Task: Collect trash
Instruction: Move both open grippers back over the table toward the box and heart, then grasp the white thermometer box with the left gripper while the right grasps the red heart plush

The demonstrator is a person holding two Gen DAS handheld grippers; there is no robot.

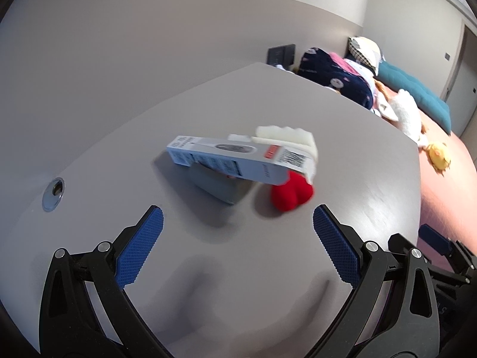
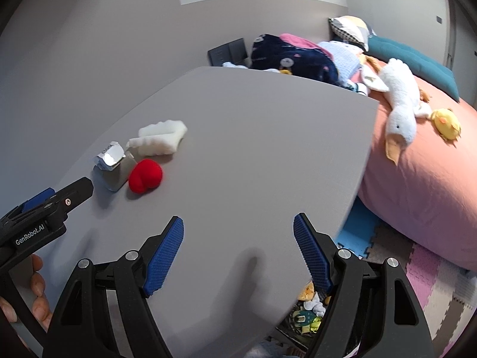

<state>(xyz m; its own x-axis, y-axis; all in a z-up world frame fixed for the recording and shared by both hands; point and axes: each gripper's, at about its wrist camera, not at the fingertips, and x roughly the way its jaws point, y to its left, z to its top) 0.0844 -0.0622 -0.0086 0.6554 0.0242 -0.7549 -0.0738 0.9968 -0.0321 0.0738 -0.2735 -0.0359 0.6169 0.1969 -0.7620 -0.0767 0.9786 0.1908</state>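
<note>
Trash: cardboard box (image 1: pixel 235 158), ridged foam (image 2: pixel 162 137).

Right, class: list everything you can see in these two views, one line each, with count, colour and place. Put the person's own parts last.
Table: one, grey, foreground.
Cardboard box: one, pale blue-grey, table's left part, propped on a grey block.
Red soft lump: one, right of the box.
White foam piece: one, behind the lump.
Cable grommet: one, silver, table's left edge.
Bed: one, salmon cover, right.
Goose plush: one, white, on bed.
Chick plush: one, yellow, on bed.
Left gripper: jaws open.
Right gripper: jaws open.
</note>
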